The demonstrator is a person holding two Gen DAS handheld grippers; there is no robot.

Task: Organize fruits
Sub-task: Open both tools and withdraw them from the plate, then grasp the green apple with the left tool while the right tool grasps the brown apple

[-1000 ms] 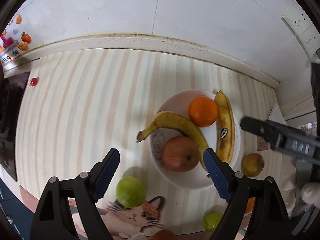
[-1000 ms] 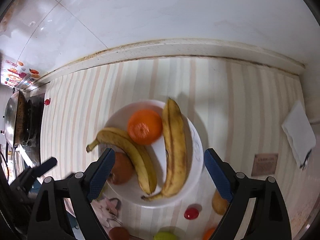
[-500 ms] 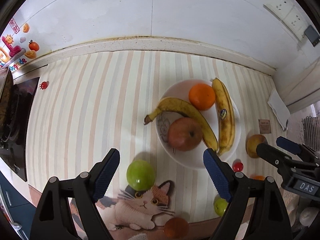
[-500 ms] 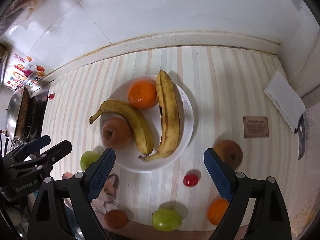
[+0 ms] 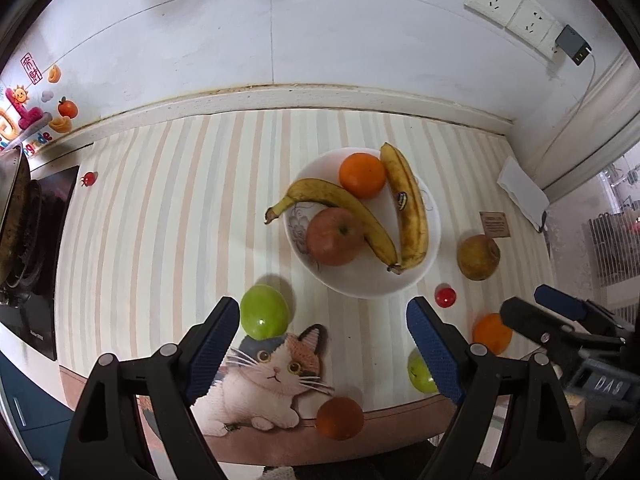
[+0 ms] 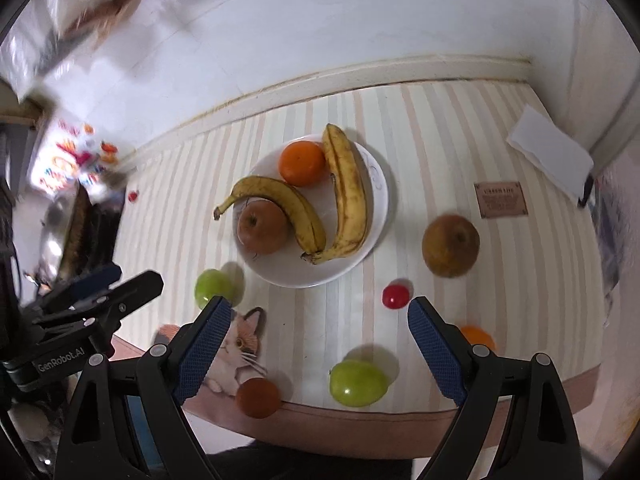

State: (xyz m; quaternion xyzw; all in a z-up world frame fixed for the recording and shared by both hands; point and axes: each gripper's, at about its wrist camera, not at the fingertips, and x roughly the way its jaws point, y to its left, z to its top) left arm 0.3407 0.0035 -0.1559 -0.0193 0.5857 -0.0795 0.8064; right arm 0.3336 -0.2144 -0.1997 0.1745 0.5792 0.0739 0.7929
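Wall [image 5: 280,32]: white tiles, thin grout lines, soiled seam above a pale speckled upstand [image 5: 280,98].
Counter covering: striped mat [image 5: 160,200], cream with beige and grey bands, cartoon cat print [image 5: 264,384] at its near edge.
Left: dark cooktop [image 5: 40,240], colourful wall stickers [image 5: 36,112] above it.
Right: double white socket [image 5: 512,12] with a grey plug adapter [image 5: 572,44] and white cable; folded white paper [image 5: 522,190]; small brown label [image 5: 495,224].
Light: soft, even, indoor.
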